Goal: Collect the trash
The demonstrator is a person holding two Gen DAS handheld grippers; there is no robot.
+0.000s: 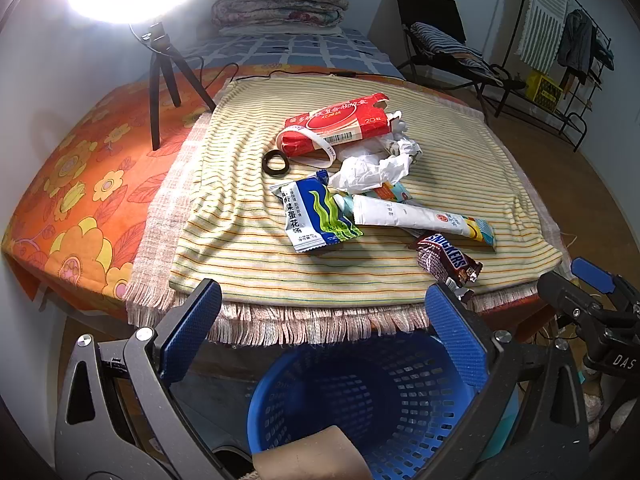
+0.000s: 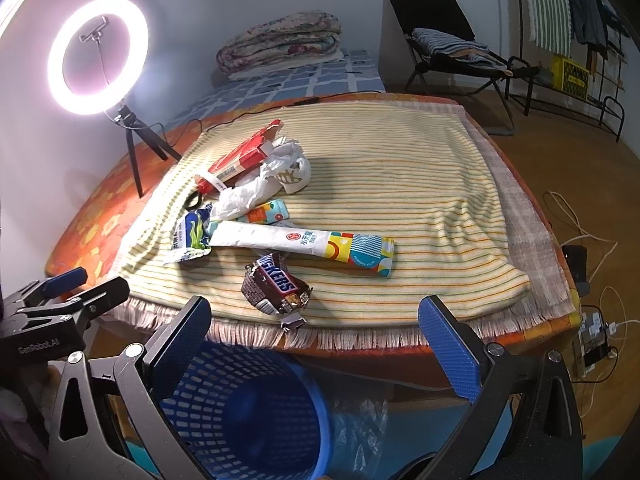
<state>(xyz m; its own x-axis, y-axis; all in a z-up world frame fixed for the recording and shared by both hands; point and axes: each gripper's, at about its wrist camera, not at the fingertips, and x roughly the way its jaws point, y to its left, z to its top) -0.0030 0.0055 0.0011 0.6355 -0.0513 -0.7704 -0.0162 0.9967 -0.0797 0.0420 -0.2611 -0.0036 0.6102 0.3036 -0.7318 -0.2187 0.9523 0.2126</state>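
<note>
Both tongs are hanging spread and empty over the blue basket (image 1: 360, 396): left gripper (image 1: 324, 320), right gripper (image 2: 316, 332). Trash is lying clustered on the striped cloth (image 2: 400, 184); the Snickers wrapper (image 2: 276, 286) is sitting nearest, just beside the fringed edge, directly above the basket. It is looking light, crinkly, probably slippery foil, so pinching across the twisted end is seeming safest. The long white tube (image 2: 288, 240), soup packet (image 1: 316, 216), crumpled white plastic (image 1: 372, 172) and red carton (image 1: 340, 124) are lying farther in. Open cloth is showing right of the pile; the ring light tripod (image 1: 160, 76) is standing well apart, left.
</note>
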